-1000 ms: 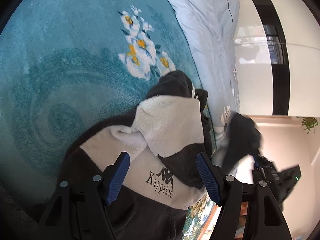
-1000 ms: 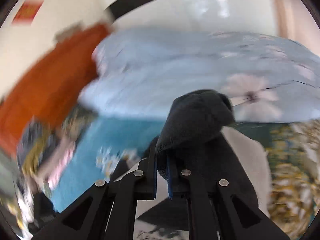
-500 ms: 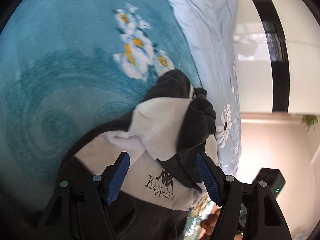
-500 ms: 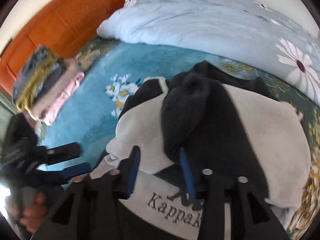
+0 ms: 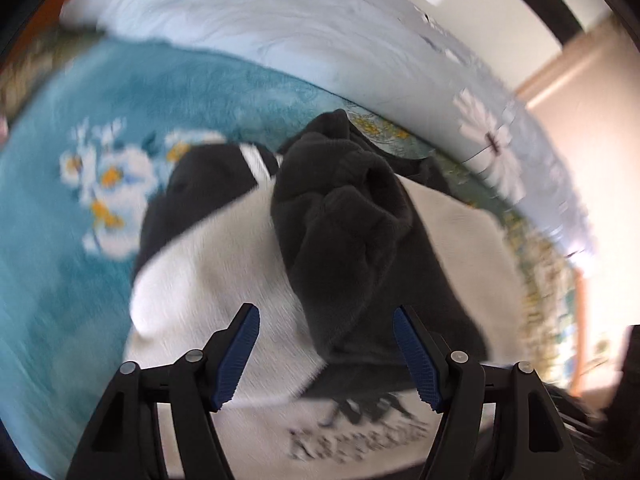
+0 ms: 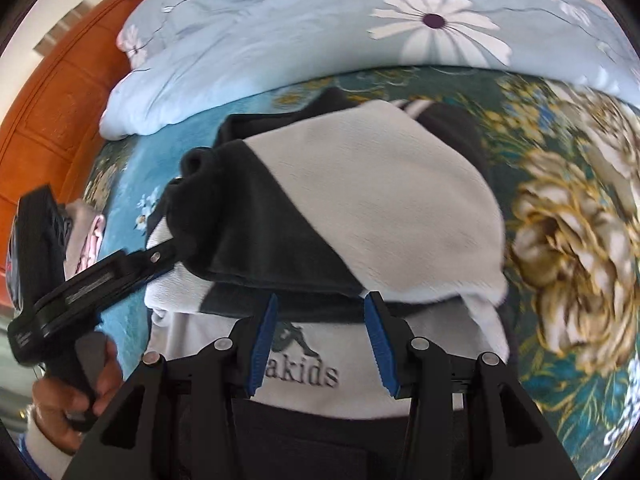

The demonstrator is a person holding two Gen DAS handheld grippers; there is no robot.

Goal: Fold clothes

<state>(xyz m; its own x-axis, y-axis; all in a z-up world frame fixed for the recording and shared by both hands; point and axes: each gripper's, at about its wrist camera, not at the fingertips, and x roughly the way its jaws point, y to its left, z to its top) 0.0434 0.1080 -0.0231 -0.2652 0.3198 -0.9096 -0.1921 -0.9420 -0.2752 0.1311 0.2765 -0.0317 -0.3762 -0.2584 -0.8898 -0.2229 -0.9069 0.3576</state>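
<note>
A black and white "Kappa kids" sweatshirt (image 5: 224,280) lies on the bed, both sleeves folded in over the chest. A dark bunched sleeve (image 5: 344,216) lies across the white panel. My left gripper (image 5: 326,354) is open and empty, hovering over the sleeve and the logo. My right gripper (image 6: 320,344) is open and empty, just above the logo (image 6: 308,372) at the garment's (image 6: 380,200) near edge. The left gripper also shows in the right wrist view (image 6: 160,256), its tips at the dark sleeve's edge.
A teal flowered blanket (image 5: 80,208) covers the bed. A pale blue quilt with daisies (image 6: 320,32) lies beyond the garment. An orange headboard (image 6: 52,92) stands at the left. Gold flowered fabric (image 6: 568,220) lies to the right.
My right gripper let go of the dark sleeve, which now lies across the chest, and opened wider over the logo. The left gripper swung round toward the sleeve, still open.
</note>
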